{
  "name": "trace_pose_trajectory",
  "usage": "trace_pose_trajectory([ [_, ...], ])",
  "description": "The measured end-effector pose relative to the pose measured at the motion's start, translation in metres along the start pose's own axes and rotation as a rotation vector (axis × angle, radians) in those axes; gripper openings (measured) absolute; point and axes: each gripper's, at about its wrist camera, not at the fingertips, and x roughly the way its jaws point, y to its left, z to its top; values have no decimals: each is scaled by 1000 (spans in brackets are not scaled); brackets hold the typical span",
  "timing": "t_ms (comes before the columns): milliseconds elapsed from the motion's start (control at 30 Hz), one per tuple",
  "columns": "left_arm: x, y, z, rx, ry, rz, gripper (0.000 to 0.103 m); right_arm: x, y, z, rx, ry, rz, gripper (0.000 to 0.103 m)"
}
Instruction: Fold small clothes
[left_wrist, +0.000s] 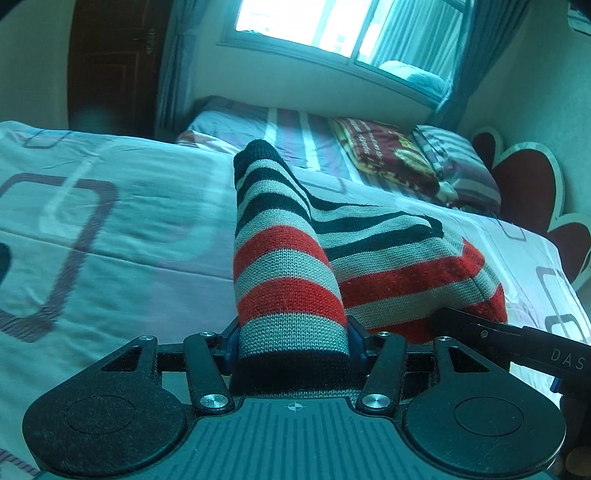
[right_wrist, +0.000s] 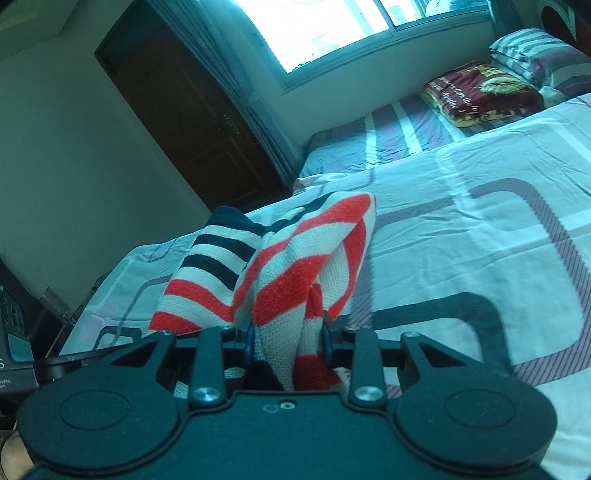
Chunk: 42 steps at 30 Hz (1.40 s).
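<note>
Both tongs are clamped on the same garment. Our left gripper (left_wrist: 293, 345) pinches a rolled band of the striped knit sweater (left_wrist: 332, 251); our right gripper (right_wrist: 288, 334) pinches a bunched fold of it. The sweater is held up above the patterned bedsheet (left_wrist: 110, 221), between the two grippers. We judge the knit light, soft and stretchy, unlikely to slip. Grip it at hems or seam edges, not mid-panel, to keep folds square.
</note>
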Motion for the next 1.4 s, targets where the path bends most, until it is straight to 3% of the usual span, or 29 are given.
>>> trace_pose_trajectory([
  [467, -8, 145, 15, -28, 5, 30, 55, 81, 112, -33, -7, 34, -16, 32],
  [767, 25, 212, 11, -29, 64, 30, 55, 136, 132, -57, 27, 97, -35, 32],
  [833, 33, 220, 4, -26, 66, 22, 62, 144, 127, -66, 19, 114, -75, 35],
  [900, 35, 221, -1, 8, 39, 38, 75, 147, 120, -70, 18, 118, -102, 45],
  [1000, 31, 219, -3, 34, 25, 57, 79, 142, 122, -71, -15, 96, -150, 58],
  [1033, 27, 219, -2, 32, 26, 54, 79, 140, 125, -70, -33, 91, -162, 58],
  [1167, 0, 222, 0, 50, -20, 56, 79, 121, 135, -64, -75, 28, -235, 56],
  [1267, -24, 219, -1, 81, -77, 49, 79, 104, 150, -59, -107, -24, -235, 35],
  [1400, -29, 205, -8, 143, -73, 16, 79, 104, 185, -64, -222, -14, -162, 28],
])
